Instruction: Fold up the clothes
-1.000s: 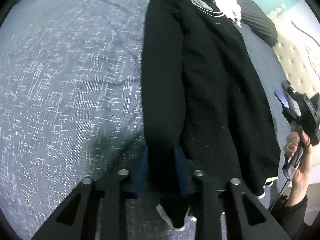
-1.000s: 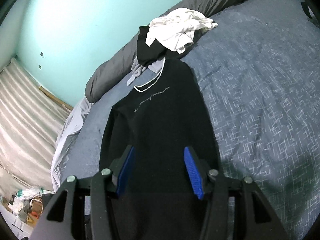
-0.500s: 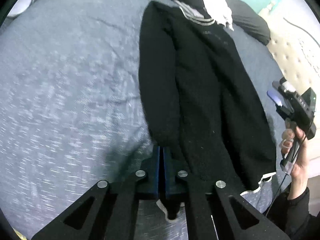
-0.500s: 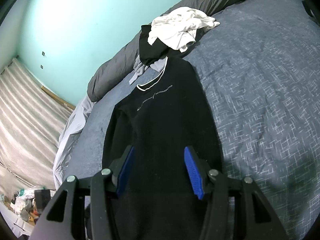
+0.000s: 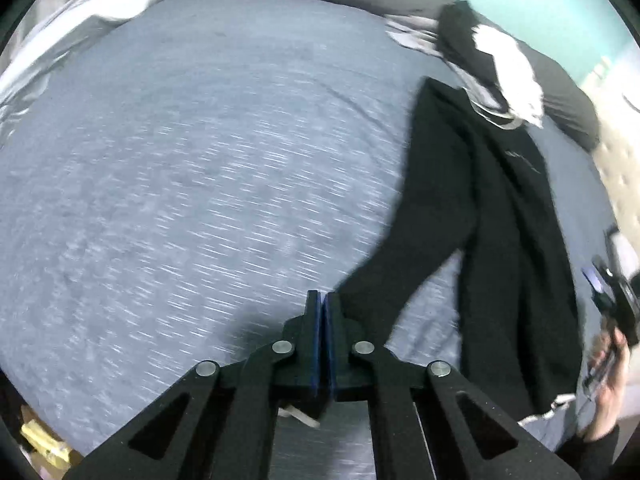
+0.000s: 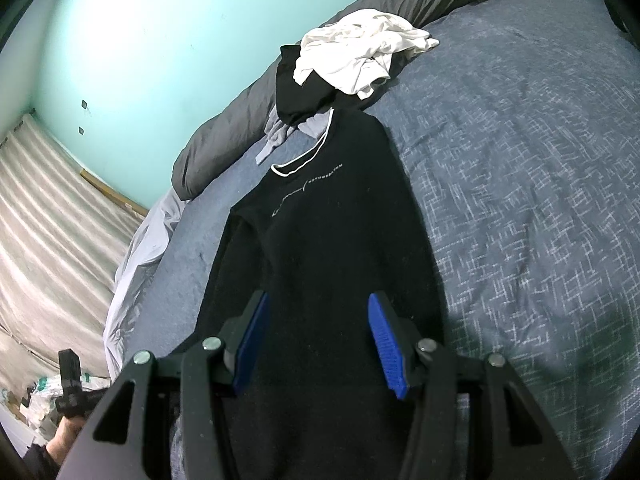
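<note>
black knit sweater (image 6: 336, 248), white-trimmed collar, flat on blue crosshatch-weave bed (image 6: 520, 200) | left gripper (image 5: 322, 312) jaws together, clamped on sleeve (image 5: 384, 280) cuff end, sleeve drawn out leftward | right gripper (image 6: 316, 340) jaws apart over near hem, pads clear | crumpled white garment (image 6: 360, 52) at far end

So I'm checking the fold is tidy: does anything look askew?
Yes. The sweater's sleeve angles out from the body, pinched in the shut left hand-held gripper, instead of lying alongside it.
</note>
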The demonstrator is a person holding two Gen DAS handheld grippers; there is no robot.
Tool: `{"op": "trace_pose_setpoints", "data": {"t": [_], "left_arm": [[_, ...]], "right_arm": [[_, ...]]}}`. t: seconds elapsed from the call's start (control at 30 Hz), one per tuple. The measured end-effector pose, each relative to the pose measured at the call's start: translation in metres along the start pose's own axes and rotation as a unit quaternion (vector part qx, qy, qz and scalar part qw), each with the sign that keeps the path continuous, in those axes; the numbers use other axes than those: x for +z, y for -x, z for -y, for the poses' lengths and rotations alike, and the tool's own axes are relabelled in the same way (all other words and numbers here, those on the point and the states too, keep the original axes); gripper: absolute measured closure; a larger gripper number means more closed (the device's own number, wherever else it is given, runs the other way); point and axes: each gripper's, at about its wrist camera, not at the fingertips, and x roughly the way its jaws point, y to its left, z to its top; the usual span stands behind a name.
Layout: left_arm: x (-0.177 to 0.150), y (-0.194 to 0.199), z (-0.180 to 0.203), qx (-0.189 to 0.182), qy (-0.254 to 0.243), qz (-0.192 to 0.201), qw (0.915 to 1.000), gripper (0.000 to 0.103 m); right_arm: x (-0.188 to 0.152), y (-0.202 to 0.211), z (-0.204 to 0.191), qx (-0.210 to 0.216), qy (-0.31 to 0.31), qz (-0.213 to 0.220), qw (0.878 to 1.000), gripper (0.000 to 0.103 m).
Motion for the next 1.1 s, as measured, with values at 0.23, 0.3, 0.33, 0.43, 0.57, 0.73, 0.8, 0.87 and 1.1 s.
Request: {"op": "trace_pose_setpoints", "data": {"t": [0.23, 0.3, 0.33, 0.43, 0.57, 0.73, 0.8, 0.87, 1.1], "left_arm": [[0.016, -0.007, -0.033, -0.013, 0.017, -0.016, 0.9996, 0.103], [0.015, -0.012, -0.024, -0.026, -0.001, -0.023, 0.9994, 0.103], [0.014, -0.014, -0.019, -0.032, -0.01, -0.026, 0.9991, 0.102], [0.011, -0.027, -0.003, -0.039, -0.032, -0.039, 0.998, 0.076], [0.006, -0.046, 0.009, -0.039, -0.049, -0.06, 0.9962, 0.06], [-0.002, -0.069, 0.007, -0.028, -0.048, -0.089, 0.9945, 0.059], [-0.006, -0.072, 0.006, -0.03, -0.047, -0.093, 0.9942, 0.061], [-0.01, -0.073, 0.01, -0.025, -0.062, -0.096, 0.9931, 0.092], [-0.004, -0.03, 0.005, -0.007, -0.073, -0.056, 0.9958, 0.099]], "right_arm": [[-0.001, -0.005, 0.0, -0.004, -0.001, -0.005, 1.0, 0.051], [-0.002, -0.006, -0.001, -0.003, 0.0, -0.006, 1.0, 0.051], [-0.002, -0.006, -0.002, -0.003, 0.001, -0.007, 1.0, 0.051], [-0.003, -0.007, -0.002, -0.004, 0.004, -0.008, 1.0, 0.051], [-0.004, -0.008, 0.0, -0.004, 0.0, -0.009, 1.0, 0.051], [-0.002, -0.008, 0.001, -0.004, -0.002, -0.009, 1.0, 0.051], [-0.002, -0.008, 0.001, -0.004, -0.002, -0.008, 1.0, 0.051], [-0.002, -0.008, 0.001, -0.004, -0.002, -0.008, 1.0, 0.051], [-0.004, -0.01, 0.001, -0.003, -0.003, -0.012, 1.0, 0.051]]}}
